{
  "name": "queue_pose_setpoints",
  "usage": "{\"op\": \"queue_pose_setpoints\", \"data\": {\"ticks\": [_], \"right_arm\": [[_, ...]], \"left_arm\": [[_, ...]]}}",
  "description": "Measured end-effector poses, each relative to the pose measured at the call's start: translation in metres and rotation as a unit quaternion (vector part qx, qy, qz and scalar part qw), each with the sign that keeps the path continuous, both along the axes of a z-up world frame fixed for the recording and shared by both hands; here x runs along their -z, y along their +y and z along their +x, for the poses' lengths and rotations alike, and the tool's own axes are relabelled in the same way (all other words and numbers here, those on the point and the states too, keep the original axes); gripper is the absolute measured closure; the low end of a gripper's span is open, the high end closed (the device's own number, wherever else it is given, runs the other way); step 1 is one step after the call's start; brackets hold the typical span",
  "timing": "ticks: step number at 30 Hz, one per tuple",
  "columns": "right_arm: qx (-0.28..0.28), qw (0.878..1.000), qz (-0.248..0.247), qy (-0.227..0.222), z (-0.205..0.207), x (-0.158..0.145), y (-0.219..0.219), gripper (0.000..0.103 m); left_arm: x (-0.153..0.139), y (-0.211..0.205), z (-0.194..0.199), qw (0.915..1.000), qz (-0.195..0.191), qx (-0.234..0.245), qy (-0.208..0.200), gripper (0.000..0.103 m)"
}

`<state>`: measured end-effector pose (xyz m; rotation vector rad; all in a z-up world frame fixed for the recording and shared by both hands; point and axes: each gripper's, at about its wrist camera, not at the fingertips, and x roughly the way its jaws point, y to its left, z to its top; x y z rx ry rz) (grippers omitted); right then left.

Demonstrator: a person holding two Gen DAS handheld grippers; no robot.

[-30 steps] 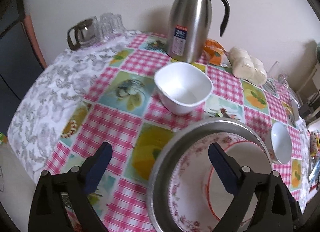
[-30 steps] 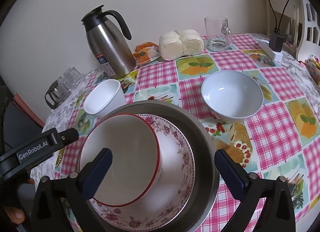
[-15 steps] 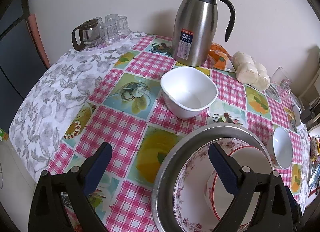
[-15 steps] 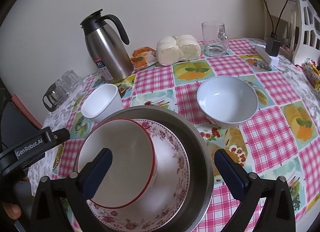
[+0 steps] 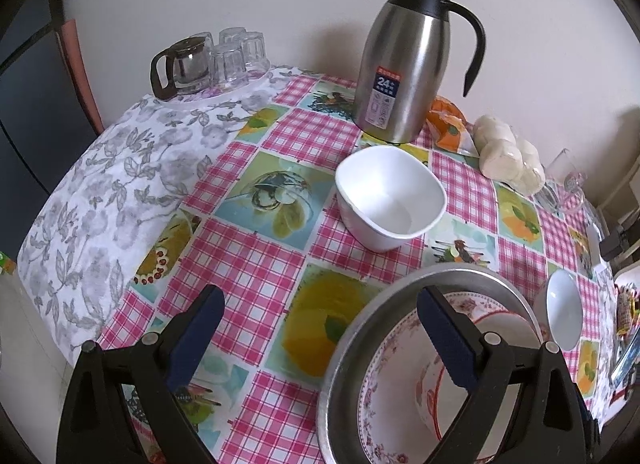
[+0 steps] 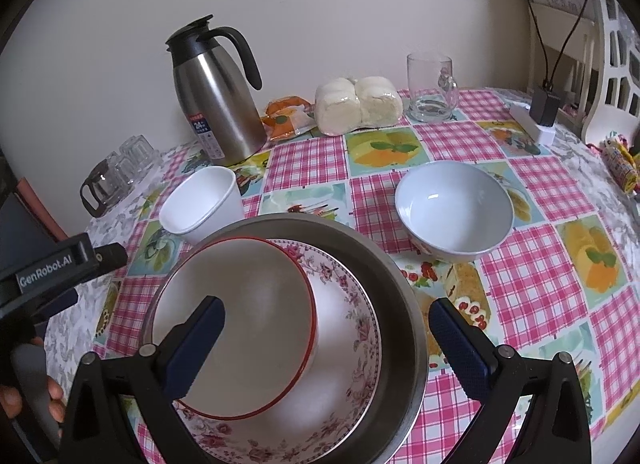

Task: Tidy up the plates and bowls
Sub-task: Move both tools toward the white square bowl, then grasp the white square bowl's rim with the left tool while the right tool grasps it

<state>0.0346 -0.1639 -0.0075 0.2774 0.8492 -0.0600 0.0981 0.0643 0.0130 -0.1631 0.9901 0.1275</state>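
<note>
white square bowl (image 5: 390, 198) sits upper centre of the left view, ahead of the left gripper (image 5: 316, 328); round bowl (image 6: 454, 212) lies upper right of the right gripper (image 6: 326, 338). both fingers spread, empty.

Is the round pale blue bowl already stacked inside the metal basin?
No, the pale blue bowl sits apart on the tablecloth, right of the metal basin.
</note>
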Motion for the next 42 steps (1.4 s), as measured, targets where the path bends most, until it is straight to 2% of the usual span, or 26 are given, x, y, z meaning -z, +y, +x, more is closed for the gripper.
{"op": "queue_pose_setpoints", "data": {"ticks": [5,11,16,20,27,30,37,42], "right_arm": [[0.003,1.000,-0.007,-0.014,0.000,-0.008,0.000,0.000],[0.020,0.999,-0.014,-0.031,0.005,-0.021,-0.004,0.000],[0.019,0.999,-0.013,-0.034,0.012,-0.027,0.001,0.000],[0.009,0.999,-0.017,-0.036,0.020,-0.035,0.009,0.000],[-0.002,0.999,-0.026,-0.022,0.042,-0.050,0.021,0.000],[0.010,1.000,-0.016,0.008,0.055,-0.051,0.022,0.000],[-0.007,0.999,-0.038,0.028,0.083,-0.060,0.038,0.000],[-0.016,0.998,-0.036,0.054,0.106,-0.060,0.049,0.000]], "left_arm": [[-0.002,0.015,0.009,0.9995,-0.017,-0.025,-0.004,0.006],[-0.003,0.030,0.028,0.9986,-0.020,-0.048,-0.011,0.006],[0.004,0.039,0.042,0.9981,-0.032,-0.053,0.001,0.006],[0.004,0.038,0.051,0.9986,-0.024,-0.047,0.003,0.006],[0.008,0.041,0.068,0.9989,-0.030,-0.034,0.013,0.006],[0.010,0.045,0.075,0.9986,-0.036,-0.036,0.017,0.006],[0.019,0.054,0.090,0.9955,-0.086,-0.028,0.030,0.006],[0.023,0.053,0.100,0.9956,-0.084,-0.021,0.037,0.006]]}}
